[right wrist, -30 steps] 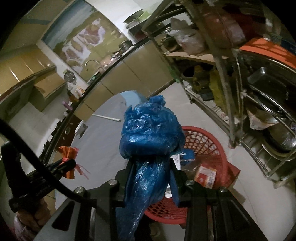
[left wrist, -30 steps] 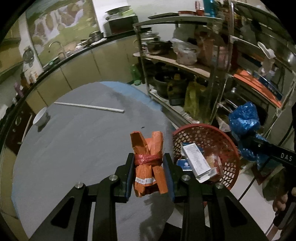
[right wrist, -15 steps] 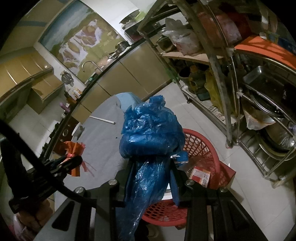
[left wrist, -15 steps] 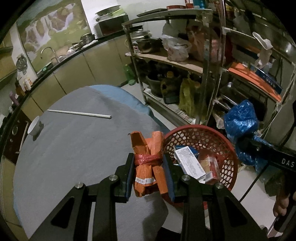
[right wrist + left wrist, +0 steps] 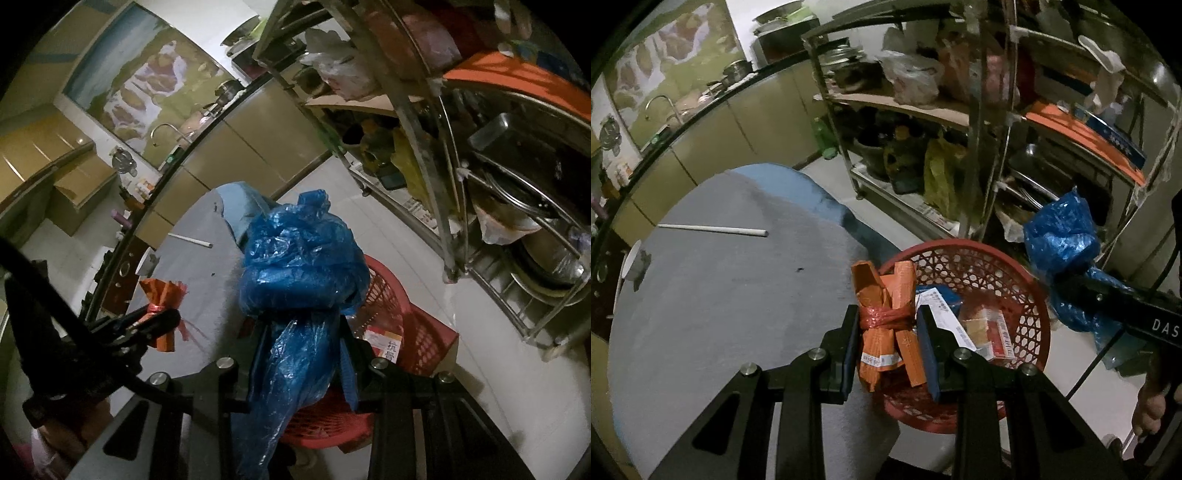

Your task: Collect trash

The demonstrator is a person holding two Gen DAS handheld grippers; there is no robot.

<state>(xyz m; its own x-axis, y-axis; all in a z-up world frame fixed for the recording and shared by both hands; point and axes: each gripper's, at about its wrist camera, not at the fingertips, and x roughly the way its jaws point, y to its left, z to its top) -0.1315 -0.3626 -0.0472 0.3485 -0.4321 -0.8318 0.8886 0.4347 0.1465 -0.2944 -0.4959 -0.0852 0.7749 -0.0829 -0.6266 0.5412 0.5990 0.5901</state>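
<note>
**Trash poised at the basket's rim**

The left gripper (image 5: 888,347), fingers clamped on an orange bundle (image 5: 886,325), hangs past the table (image 5: 713,295) edge above the red basket (image 5: 1030,291). The right gripper (image 5: 301,363) pinches a blue bag (image 5: 303,273) over the basket; open floor (image 5: 399,236) lies beyond.

I see a round grey bench (image 5: 701,295) in a kitchen. A white rod (image 5: 713,229) lies on it toward its far side, and a white cup (image 5: 631,254) sits near its left edge. Beyond the bench runs a counter with a sink tap (image 5: 663,105); a landscape mural (image 5: 147,85) hangs above that. Right of the bench stands a cluttered metal rack (image 5: 960,122).
</note>
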